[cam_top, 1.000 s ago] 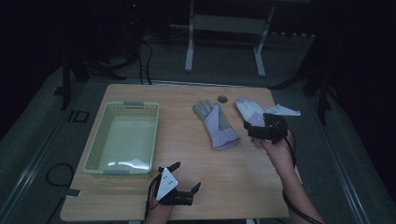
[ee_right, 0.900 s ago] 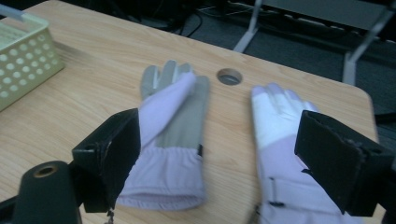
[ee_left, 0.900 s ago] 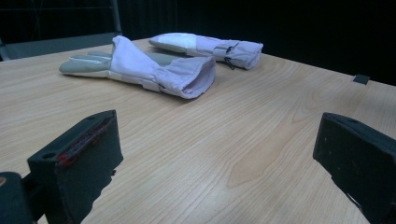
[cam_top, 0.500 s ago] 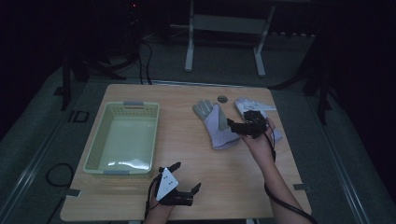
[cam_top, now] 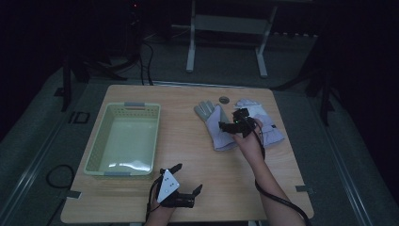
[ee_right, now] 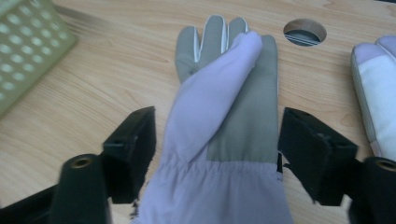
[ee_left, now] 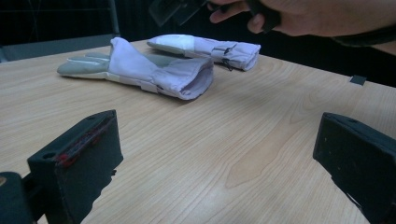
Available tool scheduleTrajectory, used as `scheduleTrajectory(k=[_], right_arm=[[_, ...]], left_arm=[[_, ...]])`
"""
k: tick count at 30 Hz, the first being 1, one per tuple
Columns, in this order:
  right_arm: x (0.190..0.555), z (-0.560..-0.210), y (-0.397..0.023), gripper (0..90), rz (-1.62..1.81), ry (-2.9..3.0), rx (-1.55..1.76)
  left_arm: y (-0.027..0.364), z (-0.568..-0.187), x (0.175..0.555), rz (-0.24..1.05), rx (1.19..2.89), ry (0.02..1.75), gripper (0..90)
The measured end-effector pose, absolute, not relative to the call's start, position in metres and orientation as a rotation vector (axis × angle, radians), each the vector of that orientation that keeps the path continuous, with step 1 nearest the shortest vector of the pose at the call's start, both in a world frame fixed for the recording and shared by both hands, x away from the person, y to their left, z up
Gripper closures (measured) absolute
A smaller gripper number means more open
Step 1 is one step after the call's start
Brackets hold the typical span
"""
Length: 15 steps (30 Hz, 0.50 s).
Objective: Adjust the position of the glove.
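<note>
Bench [cam_top: 197, 188] spans centre frame in the high view; green basket [cam_top: 123, 140] on its left half. Right forearm reaches up from the lower right; right claw [cam_top: 234, 126] sits over the nearer glove [cam_top: 215, 127], jaws astride its wrist, pads apart from the cloth and just closing in. Glove lies flat at upper centre, grey palm, lilac cuff folded across it. Second glove [cam_top: 261, 123] just right. Left claw [cam_top: 181, 181], low centre, rests on the bench, spread wide.

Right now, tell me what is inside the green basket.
The basket holds nothing that I can see: its pale floor is bare with a glare patch. The near wall hides a thin strip of the floor.
</note>
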State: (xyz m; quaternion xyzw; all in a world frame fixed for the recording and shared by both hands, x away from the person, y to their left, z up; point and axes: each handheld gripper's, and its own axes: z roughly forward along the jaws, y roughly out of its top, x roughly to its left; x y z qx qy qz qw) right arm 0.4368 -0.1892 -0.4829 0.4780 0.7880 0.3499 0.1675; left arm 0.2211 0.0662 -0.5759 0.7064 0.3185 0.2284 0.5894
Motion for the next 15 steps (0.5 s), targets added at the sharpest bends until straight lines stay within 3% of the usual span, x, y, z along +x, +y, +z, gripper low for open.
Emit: scheduleTrajectory(k=[8,15], right_arm=[[0.453,-0.499,-0.179,39.4,0.929,2.261,1.345],[0.467,-0.511,-0.173,43.0,0.892,2.269,1.362]], left_arm=[[0.066,-0.576,0.221,0.528,1.645,0.74,1.2],[0.067,-0.576,0.22,0.532,1.638,0.74,1.2]])
